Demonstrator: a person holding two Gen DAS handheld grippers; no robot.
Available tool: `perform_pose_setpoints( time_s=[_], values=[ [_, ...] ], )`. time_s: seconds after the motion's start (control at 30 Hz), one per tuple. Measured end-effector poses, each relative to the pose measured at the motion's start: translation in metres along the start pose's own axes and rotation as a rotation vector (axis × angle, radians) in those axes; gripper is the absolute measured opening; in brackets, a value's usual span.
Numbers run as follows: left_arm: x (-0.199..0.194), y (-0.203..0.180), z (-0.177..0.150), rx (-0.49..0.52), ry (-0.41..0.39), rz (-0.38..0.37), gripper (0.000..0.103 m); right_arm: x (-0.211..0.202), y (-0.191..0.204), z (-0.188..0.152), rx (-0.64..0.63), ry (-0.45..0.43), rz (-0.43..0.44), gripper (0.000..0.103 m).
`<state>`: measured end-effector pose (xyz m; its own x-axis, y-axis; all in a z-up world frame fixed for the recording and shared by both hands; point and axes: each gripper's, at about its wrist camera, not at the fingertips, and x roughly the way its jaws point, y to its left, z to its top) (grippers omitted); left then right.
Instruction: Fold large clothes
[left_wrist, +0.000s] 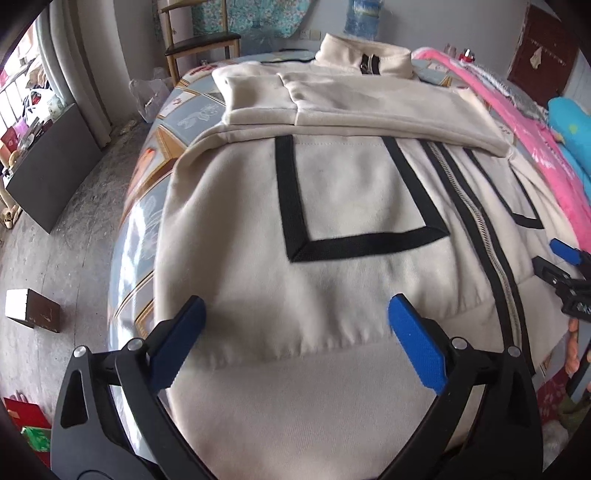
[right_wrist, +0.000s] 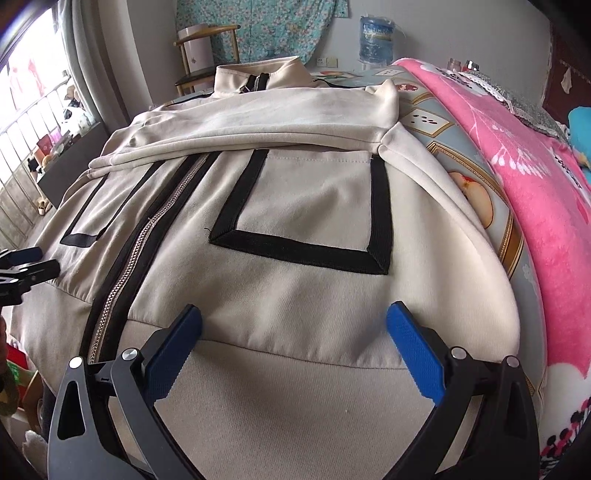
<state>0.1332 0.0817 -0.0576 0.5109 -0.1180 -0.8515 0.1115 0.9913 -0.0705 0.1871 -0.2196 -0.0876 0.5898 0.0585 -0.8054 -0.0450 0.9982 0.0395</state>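
Note:
A cream zip-up jacket (left_wrist: 332, 206) with black-trimmed pockets lies front up on the bed, collar at the far end; it also shows in the right wrist view (right_wrist: 295, 206). Both sleeves (left_wrist: 332, 107) are folded across the chest. My left gripper (left_wrist: 295, 314) is open and empty above the hem band on the jacket's left half. My right gripper (right_wrist: 295, 317) is open and empty above the hem band on the right half. The right gripper's fingertips (left_wrist: 565, 251) show at the edge of the left wrist view. The left gripper's fingertips (right_wrist: 29, 264) show in the right wrist view.
The bed has a patterned sheet (left_wrist: 147, 221). A pink blanket (right_wrist: 546, 206) lies along the jacket's right side. A wooden chair (left_wrist: 199, 44) stands beyond the bed. A small box (left_wrist: 33, 310) and a dark cabinet (left_wrist: 48, 162) are on the floor at left.

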Motion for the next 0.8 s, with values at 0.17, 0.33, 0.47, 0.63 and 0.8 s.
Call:
perform_pose_setpoints(
  time_s=[0.17, 0.33, 0.47, 0.63, 0.8],
  values=[
    [-0.034, 0.007, -0.036, 0.014, -0.08, 0.034, 0.096, 0.0, 0.001, -0.001, 0.002, -0.002, -0.003, 0.097],
    [-0.046, 0.024, -0.063, -0.083, -0.099, 0.021, 0.095, -0.002, -0.001, 0.001, 0.016, 0.016, 0.002, 0.097],
    [-0.052, 0.037, -0.069, -0.126, -0.126, 0.002, 0.095, -0.022, -0.011, -0.004, 0.047, -0.019, -0.005, 0.097],
    [-0.057, 0.053, -0.062, -0.154, -0.174, -0.068, 0.084, -0.054, -0.046, -0.015, 0.136, -0.063, -0.047, 0.097],
    [-0.043, 0.068, -0.056, -0.198, -0.14, -0.12, 0.058, -0.068, -0.082, -0.03, 0.241, -0.051, -0.083, 0.097]
  ],
)
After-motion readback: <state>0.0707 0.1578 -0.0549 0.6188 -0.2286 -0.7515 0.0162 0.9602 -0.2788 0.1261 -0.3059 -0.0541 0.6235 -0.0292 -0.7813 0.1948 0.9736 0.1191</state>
